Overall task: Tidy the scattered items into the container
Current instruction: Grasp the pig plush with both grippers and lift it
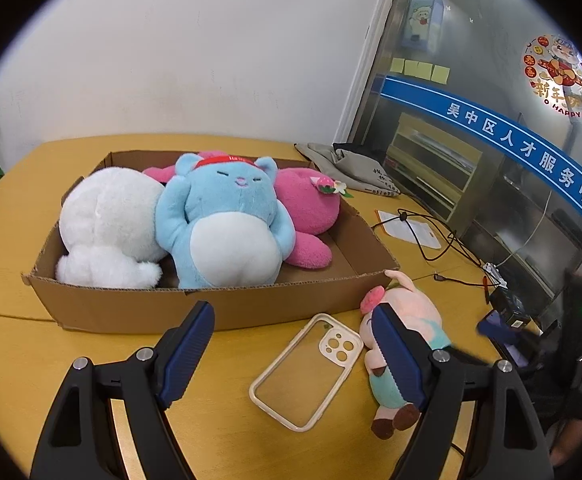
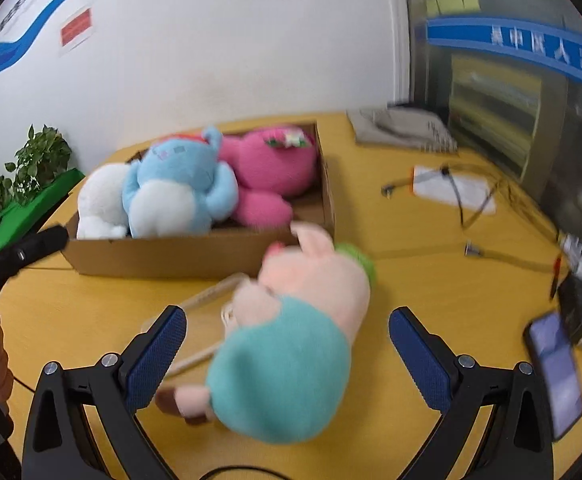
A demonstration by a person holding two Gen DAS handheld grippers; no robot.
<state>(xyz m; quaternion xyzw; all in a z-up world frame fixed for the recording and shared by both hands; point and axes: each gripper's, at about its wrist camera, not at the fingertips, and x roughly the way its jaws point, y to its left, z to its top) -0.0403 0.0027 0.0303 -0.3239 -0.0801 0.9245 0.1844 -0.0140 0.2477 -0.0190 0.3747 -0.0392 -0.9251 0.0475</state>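
Your pig plush (image 2: pixel 291 332) lies on the counter (image 2: pixel 431 280) just outside the cardboard box (image 1: pixel 219 304), between your right gripper (image 2: pixel 287 354)'s spread fingers, ungrasped. A clear phone case (image 1: pixel 307 368) lies touching it, between your left gripper (image 1: pixel 295 354)'s open fingers. Three plush toys fill the box: white (image 1: pixel 107 224), blue (image 1: pixel 227 220), pink (image 1: pixel 307 204).

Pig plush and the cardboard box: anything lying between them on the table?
Only bare table between the pig plush and the cardboard box corner, in the left wrist view; the phone case lies beside the pig.
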